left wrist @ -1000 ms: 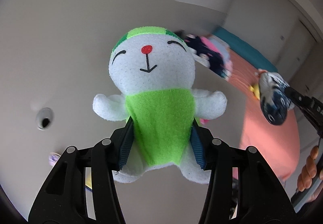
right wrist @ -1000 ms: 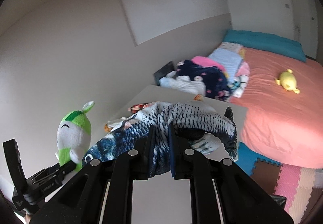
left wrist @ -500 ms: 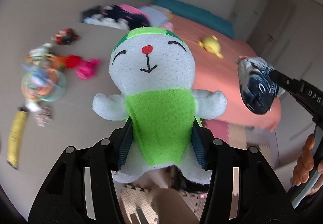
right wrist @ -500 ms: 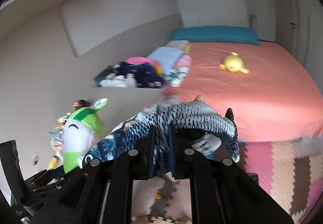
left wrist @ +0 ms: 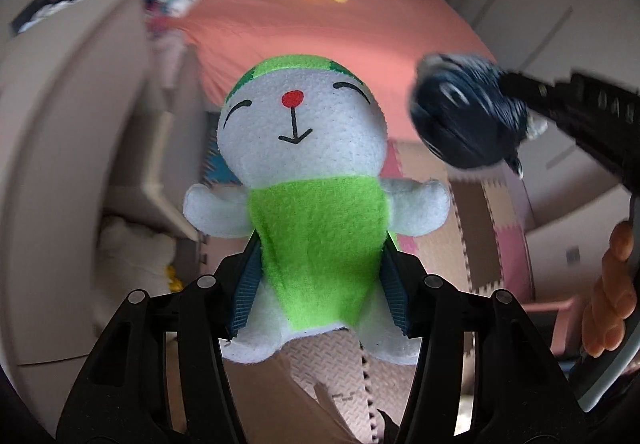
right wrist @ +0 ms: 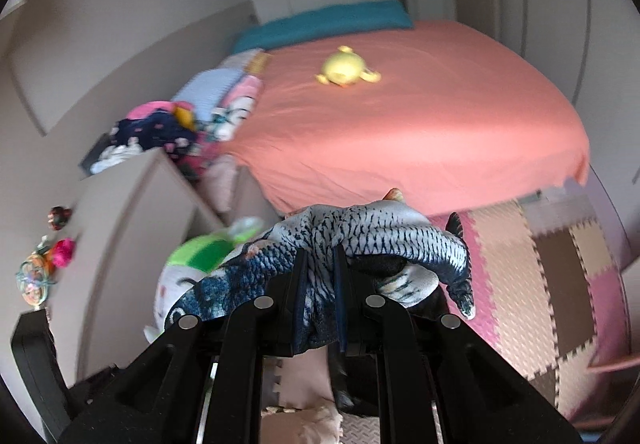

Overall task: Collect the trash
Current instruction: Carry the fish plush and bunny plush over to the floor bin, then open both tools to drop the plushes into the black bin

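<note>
Left gripper [left wrist: 320, 284] clamps a white and green plush toy [left wrist: 308, 180] at the waist, one blue pad on each flank; the jaws are opening slightly, yet the pads press on the body. The toy's long axis runs straight out along the fingers, head away from the hand, feet hanging below the pads.

Right gripper [right wrist: 320, 276] is closed tight on a plush fish [right wrist: 352, 240], pinched at mid-body. The fish lies crosswise to the fingers: dark head to the left, tail drooping to the right. In the left wrist view the fish head [left wrist: 464, 116] sits to the right of the plush toy, with the person's fingers [left wrist: 612, 296] on the handle below it.

Both items are already held off the floor, each at its own gripper tip, so neither hand is nearer to a pick-up. No bin or bag can be identified in either view. Both grippers point down toward the foam puzzle mat [right wrist: 556, 272]; the drop point is judged to lie below and ahead.

Beyond the mat stands a bed with a coral sheet [right wrist: 420, 132], carrying a yellow plush toy [right wrist: 344, 68]. A beige cabinet [right wrist: 132, 204] stands to the left.

White lettering on the right gripper's body is blurred and unreadable.
</note>
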Motion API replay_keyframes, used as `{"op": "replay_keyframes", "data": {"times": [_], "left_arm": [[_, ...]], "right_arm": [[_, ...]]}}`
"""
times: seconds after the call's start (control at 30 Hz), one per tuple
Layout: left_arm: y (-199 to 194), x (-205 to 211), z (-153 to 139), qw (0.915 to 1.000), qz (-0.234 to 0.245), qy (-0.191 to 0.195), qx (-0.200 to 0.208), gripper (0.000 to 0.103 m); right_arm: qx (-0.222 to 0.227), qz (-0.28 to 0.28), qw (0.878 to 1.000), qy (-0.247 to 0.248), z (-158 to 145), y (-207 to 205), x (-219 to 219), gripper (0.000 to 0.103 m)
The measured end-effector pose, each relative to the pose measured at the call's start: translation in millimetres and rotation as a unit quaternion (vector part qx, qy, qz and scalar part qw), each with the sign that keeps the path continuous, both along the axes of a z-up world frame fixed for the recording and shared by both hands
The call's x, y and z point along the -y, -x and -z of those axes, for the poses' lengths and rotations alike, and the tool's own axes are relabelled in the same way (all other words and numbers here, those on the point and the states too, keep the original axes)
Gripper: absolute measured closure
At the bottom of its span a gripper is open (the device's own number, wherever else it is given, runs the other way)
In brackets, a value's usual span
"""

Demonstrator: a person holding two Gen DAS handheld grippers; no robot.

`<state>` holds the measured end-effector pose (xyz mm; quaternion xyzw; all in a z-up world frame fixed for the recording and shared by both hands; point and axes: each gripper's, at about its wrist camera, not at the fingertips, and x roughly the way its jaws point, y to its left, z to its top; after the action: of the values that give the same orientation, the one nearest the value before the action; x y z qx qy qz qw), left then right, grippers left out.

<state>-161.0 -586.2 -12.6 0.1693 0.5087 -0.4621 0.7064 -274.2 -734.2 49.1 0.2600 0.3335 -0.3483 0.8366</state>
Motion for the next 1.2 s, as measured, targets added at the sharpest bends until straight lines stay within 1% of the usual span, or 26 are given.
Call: {"op": "replay_keyframes", "data": {"times": [0.1, 0.17, 0.2, 0.23, 0.27, 0.3, 0.37, 0.47, 0.53, 0.7, 0.87, 1.0, 1.1, 1.2], "left_arm": [[16.2, 22.1, 20.0, 0.9995, 0.018, -0.023, -0.008, 0.047], [28.0, 34.2, 29.4, 0.9992, 0.022, -0.030, -0.012, 0.038], [28.3, 38.0, 33.6, 0.9991, 0.022, -0.032, -0.015, 0.029], [31.4, 40.5, 37.0, 0.9991, 0.023, -0.034, -0.013, 0.013], [31.1, 42.2, 37.9, 0.9993, 0.019, -0.033, -0.005, 0.006], [29.5, 42.8, 37.8, 0.9993, 0.014, -0.032, 0.008, 0.006], [36.1, 40.7, 37.0, 0.9991, 0.010, -0.038, 0.018, 0.006], [32.1, 38.8, 38.5, 0.9991, 0.003, -0.042, 0.001, 0.006], [31.9, 37.5, 36.9, 0.9993, 0.002, -0.038, -0.004, 0.006], [33.8, 32.3, 30.7, 0.9995, 0.009, -0.029, 0.005, 0.006], [21.9, 16.7, 23.0, 0.9999, -0.002, -0.017, 0.003, 0.006], [3.4, -5.8, 9.2, 0.9997, -0.023, -0.003, 0.005, 0.006], [-16.4, -29.9, -6.5, 0.9987, -0.047, 0.006, 0.021, 0.006], [-39.7, -62.6, -25.2, 0.9959, -0.081, 0.012, 0.038, 0.006]], "right_arm": [[-0.013, 0.018, 1.000, -0.013, 17.6, 4.6, 17.2, 0.089], [-0.024, 0.027, 0.999, -0.022, 29.1, 8.8, 29.2, 0.087], [-0.030, 0.030, 0.999, -0.022, 32.3, 10.7, 31.8, 0.081], [-0.041, 0.040, 0.998, -0.018, 35.8, 12.2, 35.4, 0.060], [-0.048, 0.050, 0.997, -0.013, 37.7, 16.2, 37.4, 0.026], [-0.048, 0.062, 0.997, -0.005, 39.6, 19.2, 39.8, 0.017], [-0.044, 0.074, 0.996, 0.008, 41.0, 26.0, 43.4, 0.016], [-0.042, 0.075, 0.996, -0.006, 46.3, 28.0, 48.2, 0.016], [-0.041, 0.073, 0.996, -0.008, 47.3, 27.4, 47.8, 0.016], [-0.037, 0.067, 0.997, -0.008, 43.9, 22.5, 42.4, 0.016], [-0.028, 0.058, 0.998, -0.003, 34.2, 13.0, 30.3, 0.016], [-0.021, 0.030, 0.999, 0.012, 19.0, -7.8, 7.6, 0.016], [-0.010, -0.001, 1.000, 0.023, 4.3, -30.5, -15.5, 0.016], [0.002, -0.034, 0.999, 0.028, -8.5, -53.3, -40.4, 0.016]]}}
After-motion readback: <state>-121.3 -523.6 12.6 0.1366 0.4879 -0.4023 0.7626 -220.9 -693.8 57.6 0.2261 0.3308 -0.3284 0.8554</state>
